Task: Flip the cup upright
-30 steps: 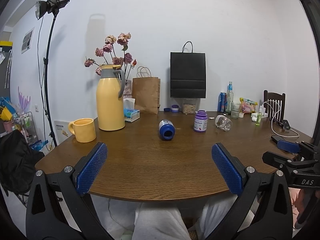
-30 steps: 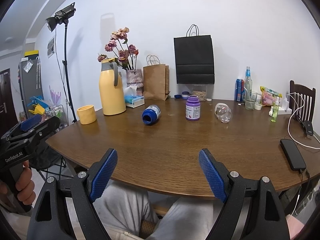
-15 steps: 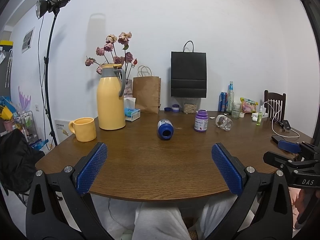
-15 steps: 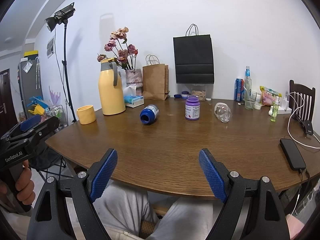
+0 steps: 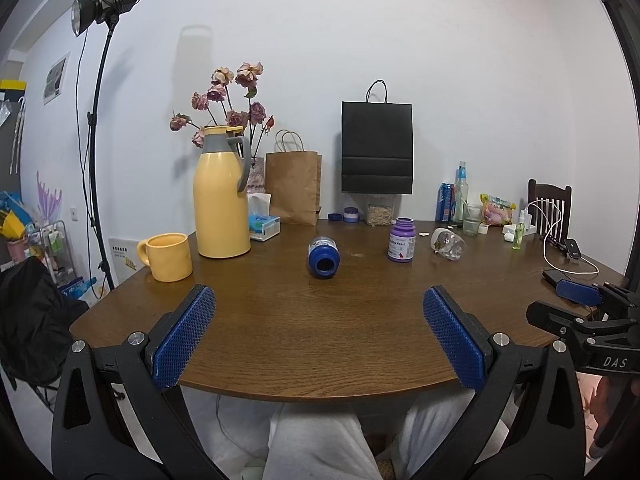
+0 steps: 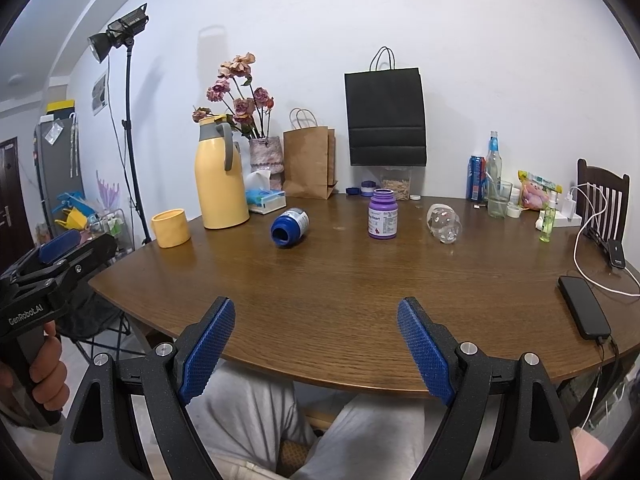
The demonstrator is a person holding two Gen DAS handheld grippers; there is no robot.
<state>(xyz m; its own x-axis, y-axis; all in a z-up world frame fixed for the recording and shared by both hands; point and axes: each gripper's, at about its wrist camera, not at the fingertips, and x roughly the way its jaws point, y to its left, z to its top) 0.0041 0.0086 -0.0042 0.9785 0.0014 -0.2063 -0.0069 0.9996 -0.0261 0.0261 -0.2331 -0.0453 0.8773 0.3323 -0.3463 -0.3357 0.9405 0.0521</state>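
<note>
Change: almost none. Across the last second both views are drifting only slightly sideways, and nothing on the table (image 5: 360, 344) is shifting.
Meaning for task: the reach is not yet beginning, so the flip is entirely outstanding.
Left gripper (image 5: 319, 306): sitting at the bottom of its frame, jaws spread wide, holding nothing, short of the table's near edge.
Right gripper (image 6: 316, 312): likewise spread wide and holding nothing, at the bottom of its frame.
Cup (image 6: 444, 224): lying on its side right of centre in both views, just right of the purple jar (image 6: 383, 216) and well apart from both grippers.
Cup material: appearing to be clear glass or plastic, rounded and patterned. Judged slippery and liable to roll.
Blue jar (image 5: 324, 258): also lying on its side at centre frame, its mouth facing the camera; opaque and cylindrical.
Yellow mug (image 5: 168, 256): standing upright at left, matte, with a handle.
Table surface: dark wood grain, glossy, rounded edge.
Pads: blue, cross-hatched – looking grippy.
</note>
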